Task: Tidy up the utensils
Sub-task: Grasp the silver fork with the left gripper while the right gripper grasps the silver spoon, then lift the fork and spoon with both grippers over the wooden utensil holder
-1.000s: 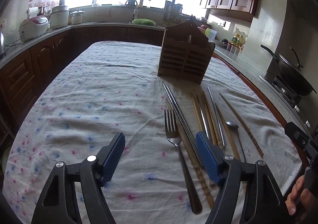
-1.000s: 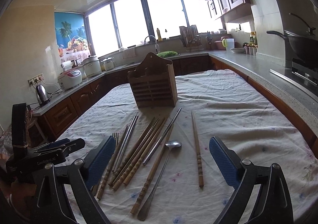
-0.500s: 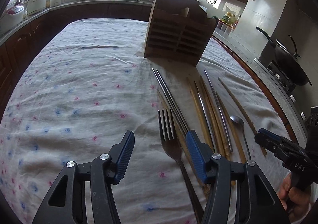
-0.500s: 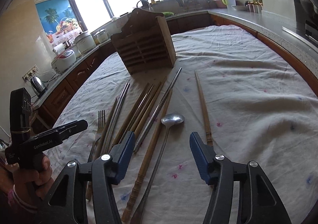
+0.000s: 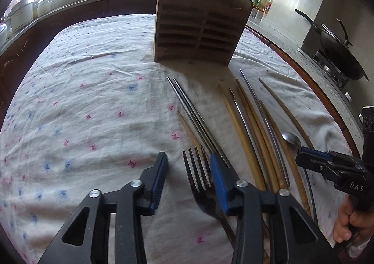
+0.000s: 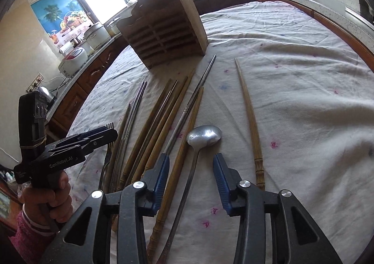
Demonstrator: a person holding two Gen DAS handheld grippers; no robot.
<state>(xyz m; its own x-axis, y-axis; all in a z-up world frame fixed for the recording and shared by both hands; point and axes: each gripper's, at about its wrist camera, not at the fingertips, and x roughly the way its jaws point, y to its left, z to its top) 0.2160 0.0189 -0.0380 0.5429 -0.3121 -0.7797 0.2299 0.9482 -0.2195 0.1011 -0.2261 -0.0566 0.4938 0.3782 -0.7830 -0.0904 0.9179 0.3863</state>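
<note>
Wooden and slatted, an upright utensil holder (image 5: 198,27) stands at the far side of a flowered tablecloth (image 5: 81,111) in the left wrist view; its slots look dark and whatever is inside cannot be made out. Between holder and camera lie loose utensils: a pair of metal chopsticks (image 5: 191,111), several bamboo chopsticks (image 5: 243,133), a spoon (image 5: 291,138) and a fork (image 5: 198,177). The left gripper (image 5: 188,165) hangs low over the fork's tines, its blue pads narrowed after just closing, the fork head between them but not clearly pinched. At the right edge the right gripper (image 5: 311,158) appears, held in a hand (image 5: 350,224). In the right wrist view, the same holder (image 6: 163,30) stands beyond the row of utensils. The right gripper (image 6: 190,165) has likewise just been narrowing, its pads either side of the spoon's (image 6: 203,135) handle and one bamboo chopstick (image 6: 184,151), apart from both. The left gripper (image 6: 109,133) sits over the fork (image 6: 108,147) at left.
</note>
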